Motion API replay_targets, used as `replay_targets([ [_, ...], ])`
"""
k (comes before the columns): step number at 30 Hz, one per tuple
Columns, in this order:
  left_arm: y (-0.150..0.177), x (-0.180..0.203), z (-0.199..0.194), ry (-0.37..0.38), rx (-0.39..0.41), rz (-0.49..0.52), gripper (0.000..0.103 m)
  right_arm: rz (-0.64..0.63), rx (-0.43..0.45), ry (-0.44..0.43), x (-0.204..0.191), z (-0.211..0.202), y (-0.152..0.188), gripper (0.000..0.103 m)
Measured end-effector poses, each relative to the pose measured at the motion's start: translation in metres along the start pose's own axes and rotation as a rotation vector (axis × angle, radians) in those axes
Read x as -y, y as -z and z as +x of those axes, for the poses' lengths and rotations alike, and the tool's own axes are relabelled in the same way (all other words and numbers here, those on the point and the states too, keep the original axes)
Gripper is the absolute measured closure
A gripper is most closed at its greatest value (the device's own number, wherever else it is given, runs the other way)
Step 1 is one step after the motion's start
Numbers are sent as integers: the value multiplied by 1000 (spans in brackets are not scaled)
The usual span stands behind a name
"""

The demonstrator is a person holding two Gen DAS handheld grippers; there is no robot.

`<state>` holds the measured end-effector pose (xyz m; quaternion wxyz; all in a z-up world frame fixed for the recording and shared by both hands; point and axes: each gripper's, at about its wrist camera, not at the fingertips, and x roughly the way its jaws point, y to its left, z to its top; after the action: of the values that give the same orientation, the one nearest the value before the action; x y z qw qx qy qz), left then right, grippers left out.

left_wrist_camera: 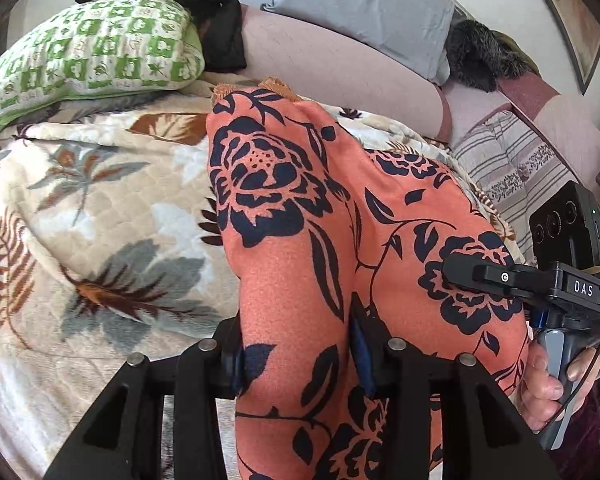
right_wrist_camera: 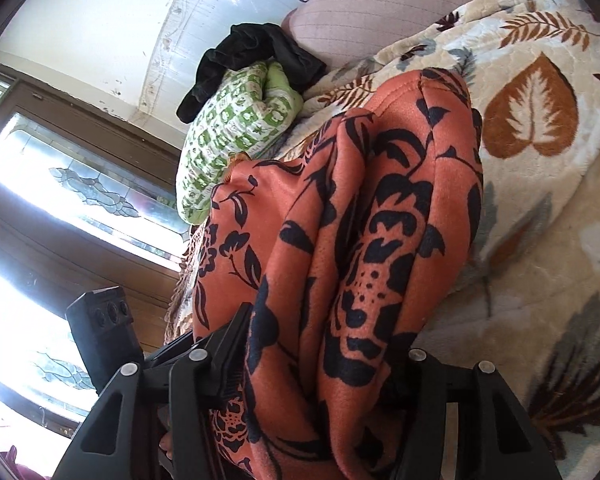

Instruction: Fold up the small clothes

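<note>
While both grippers pinch bunched orange floral cloth (left_wrist_camera: pixel 300 264), left gripper (left_wrist_camera: pixel 298 356) and right gripper (right_wrist_camera: pixel 320 364) fill each frame's bottom, above a leaf-print blanket (left_wrist_camera: pixel 100 208).

You have one orange floral garment (left_wrist_camera: pixel 300 220) in front of you, and two grippers: the left gripper (left_wrist_camera: pixel 296 360) and the right gripper (right_wrist_camera: pixel 320 360), each clamped on that cloth. One leaf-print blanket (left_wrist_camera: pixel 80 220) carries it all. Toward the blanket's far edge you can count one green checked pillow (left_wrist_camera: pixel 100 52), with one black garment (left_wrist_camera: pixel 204 4) piled on it, one grey pillow (left_wrist_camera: pixel 372 12) and one dark furry item (left_wrist_camera: pixel 480 56).
</note>
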<state>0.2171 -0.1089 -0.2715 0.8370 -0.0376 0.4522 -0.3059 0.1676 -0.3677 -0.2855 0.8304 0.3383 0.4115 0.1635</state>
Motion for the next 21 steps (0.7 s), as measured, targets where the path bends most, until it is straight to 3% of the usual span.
replay_targets([
  [9,3,-43,-28,-66,44,-48,59,-31,-21,-61,-29,32,4,47],
  [21,15,-75,-44,-118,42,-80,59,-66,-70,-79,-45,64,11,47],
])
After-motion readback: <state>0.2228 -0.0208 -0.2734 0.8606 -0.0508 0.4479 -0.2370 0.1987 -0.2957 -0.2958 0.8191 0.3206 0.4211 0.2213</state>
